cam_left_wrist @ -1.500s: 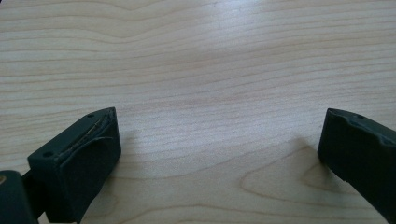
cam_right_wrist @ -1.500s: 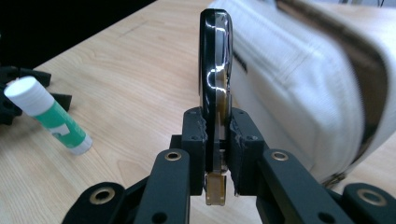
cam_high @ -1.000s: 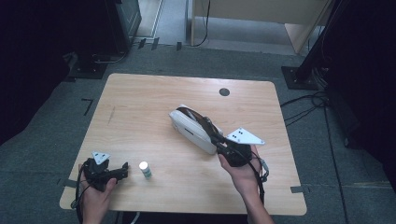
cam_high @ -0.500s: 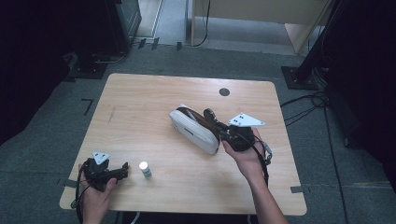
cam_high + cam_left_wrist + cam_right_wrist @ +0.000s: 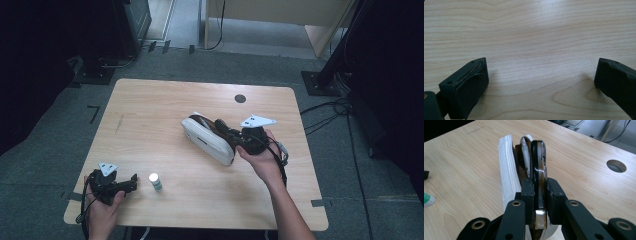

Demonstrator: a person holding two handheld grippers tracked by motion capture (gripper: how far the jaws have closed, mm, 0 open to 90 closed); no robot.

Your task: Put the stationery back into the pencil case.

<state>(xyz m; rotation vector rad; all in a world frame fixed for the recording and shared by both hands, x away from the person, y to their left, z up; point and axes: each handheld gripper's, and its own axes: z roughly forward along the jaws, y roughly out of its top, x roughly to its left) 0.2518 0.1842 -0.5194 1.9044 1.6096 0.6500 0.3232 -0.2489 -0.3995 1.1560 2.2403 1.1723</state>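
Observation:
An open white zip case (image 5: 206, 141) lies in the middle of the wooden table (image 5: 150, 115). A black glossy flat item (image 5: 537, 157) stands on edge inside it, beside a white cord-like piece (image 5: 525, 152). My right gripper (image 5: 539, 187) is shut on the near end of that black item, close against the case's white wall (image 5: 507, 167). From above, the right gripper (image 5: 234, 138) reaches into the case from its right side. My left gripper (image 5: 132, 181) rests at the front left corner, with its jaws wide apart over bare wood (image 5: 540, 77).
A small white bottle with a green label (image 5: 155, 181) lies just right of the left gripper, and its tip (image 5: 427, 199) shows in the right gripper view. A round cable hole (image 5: 240, 98) sits near the table's far edge. Dark stands and cables surround the table.
My right gripper has moved away from the person and further over the case. The left gripper and the bottle have stayed put.

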